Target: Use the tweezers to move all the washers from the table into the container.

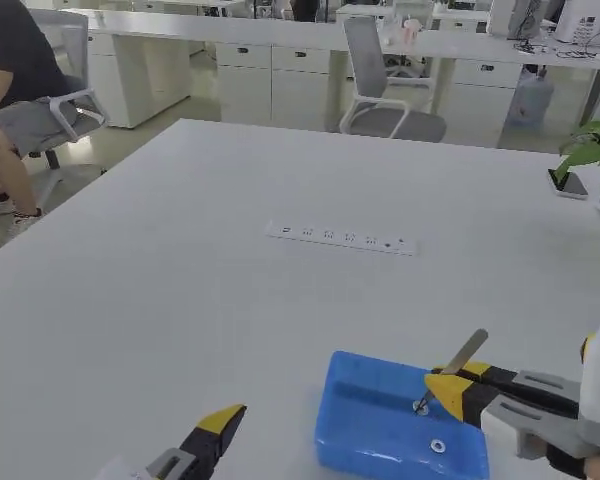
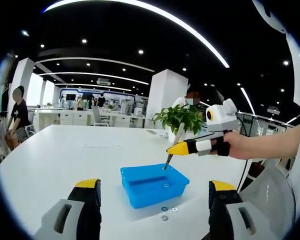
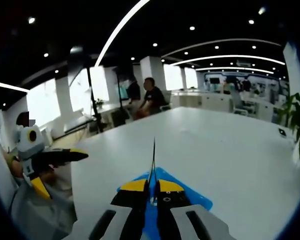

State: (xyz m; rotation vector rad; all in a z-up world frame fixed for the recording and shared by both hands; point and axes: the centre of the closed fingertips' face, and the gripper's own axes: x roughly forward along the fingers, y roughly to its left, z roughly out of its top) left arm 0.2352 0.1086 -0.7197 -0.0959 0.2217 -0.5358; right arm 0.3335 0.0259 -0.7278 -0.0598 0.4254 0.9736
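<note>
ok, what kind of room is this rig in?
Likely an open-plan office: rows of white desks, swivel chairs, and a power strip set in the big white table.

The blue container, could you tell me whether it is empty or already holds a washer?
Not empty: a washer lies on the container floor near the tweezers.

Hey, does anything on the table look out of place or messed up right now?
Nothing looks damaged or spilled. The blue container sits flat on the table with one washer inside. Beside it, three washers lie loose on the table, not yet moved. The right gripper holds the tweezers over the container.
</note>
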